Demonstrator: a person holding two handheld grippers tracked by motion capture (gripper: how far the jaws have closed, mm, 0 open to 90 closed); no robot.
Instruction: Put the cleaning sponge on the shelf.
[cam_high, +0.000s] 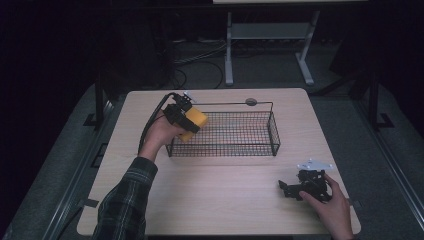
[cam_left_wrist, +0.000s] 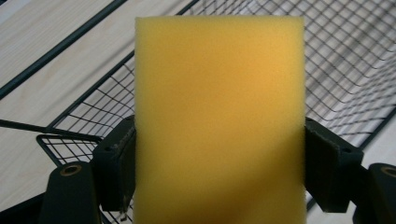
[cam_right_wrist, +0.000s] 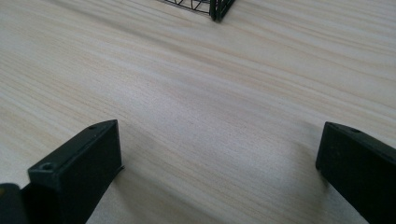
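The basket (cam_high: 225, 132) stands on the bench (cam_high: 215, 200), toward its far side and about midway across. The left gripper (cam_high: 187, 117) is at the basket's left end, above the near-left corner, with the sponge (cam_high: 194, 124) clamped between its jaws and hanging over the basket's left rim. In the left gripper view the sponge (cam_left_wrist: 219, 121) is upright between the jaws, with the basket (cam_left_wrist: 341, 65) behind and below it. The right gripper (cam_high: 292, 189) rests on the bench well in front of the basket's right end, near the bench's near-right corner, jaws wide apart. In the right gripper view the basket's corner (cam_right_wrist: 215, 7) lies far ahead of those jaws.
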